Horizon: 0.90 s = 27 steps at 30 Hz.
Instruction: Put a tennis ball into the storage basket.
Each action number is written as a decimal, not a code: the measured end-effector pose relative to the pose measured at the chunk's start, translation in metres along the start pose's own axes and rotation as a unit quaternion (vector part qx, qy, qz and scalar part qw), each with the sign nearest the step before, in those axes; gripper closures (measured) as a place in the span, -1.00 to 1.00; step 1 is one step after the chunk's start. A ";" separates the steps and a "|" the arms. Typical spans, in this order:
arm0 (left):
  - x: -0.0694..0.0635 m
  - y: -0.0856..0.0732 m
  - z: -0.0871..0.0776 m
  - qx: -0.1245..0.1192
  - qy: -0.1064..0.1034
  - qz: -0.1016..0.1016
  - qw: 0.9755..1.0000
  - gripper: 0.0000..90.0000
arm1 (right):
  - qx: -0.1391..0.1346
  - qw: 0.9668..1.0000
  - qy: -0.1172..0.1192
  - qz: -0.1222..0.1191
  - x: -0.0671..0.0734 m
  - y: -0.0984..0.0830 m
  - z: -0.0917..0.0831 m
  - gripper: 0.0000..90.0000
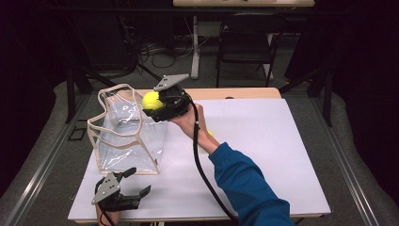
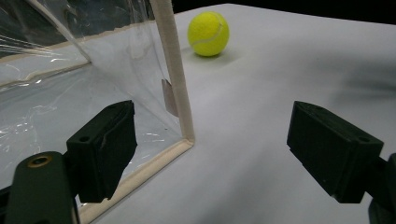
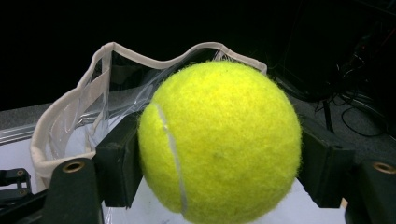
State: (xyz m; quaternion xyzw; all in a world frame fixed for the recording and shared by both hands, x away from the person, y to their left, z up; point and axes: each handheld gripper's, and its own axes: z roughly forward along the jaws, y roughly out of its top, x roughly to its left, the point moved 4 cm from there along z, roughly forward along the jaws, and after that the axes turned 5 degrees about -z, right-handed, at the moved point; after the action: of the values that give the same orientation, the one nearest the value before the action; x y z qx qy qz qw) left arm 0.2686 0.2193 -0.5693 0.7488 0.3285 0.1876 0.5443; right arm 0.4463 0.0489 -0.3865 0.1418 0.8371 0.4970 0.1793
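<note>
My right gripper (image 1: 153, 102) is shut on a yellow tennis ball (image 1: 151, 100), held in the air just over the right rim of a clear plastic bag (image 1: 124, 136) with beige trim. In the right gripper view the ball (image 3: 219, 140) sits squeezed between both jaws, with the bag's open mouth (image 3: 70, 121) right behind it. A second tennis ball (image 2: 208, 33) lies on the white table beyond the bag's corner (image 2: 180, 93); from above, a sliver of it (image 1: 210, 133) peeks past the forearm. My left gripper (image 1: 139, 180) rests open near the table's front left, its jaws either side of the bag's lower corner without touching it.
The white tabletop (image 1: 273, 141) stretches to the right of the bag. A black cable (image 1: 202, 169) trails from the right gripper along the blue sleeve. Behind the table stand a dark chair (image 1: 247, 42) and a desk leg (image 1: 194, 47).
</note>
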 end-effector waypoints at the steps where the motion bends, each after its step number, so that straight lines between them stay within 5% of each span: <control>1: 0.000 0.000 0.000 0.000 -0.001 0.000 1.000 -0.64 | 0.000 1.000 -0.001 -0.002 0.000 0.001 0.000 -0.42; 27: 0.000 0.000 -0.001 -0.002 -0.004 0.000 1.000 -0.64 | -0.005 1.000 0.010 -0.006 0.013 0.014 0.009 -0.42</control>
State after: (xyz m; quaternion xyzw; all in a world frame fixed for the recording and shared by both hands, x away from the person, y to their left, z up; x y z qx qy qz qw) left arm 0.2682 0.2195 -0.5689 0.7485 0.3256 0.1849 0.5473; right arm 0.4398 0.0677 -0.3797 0.1308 0.8373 0.5014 0.1747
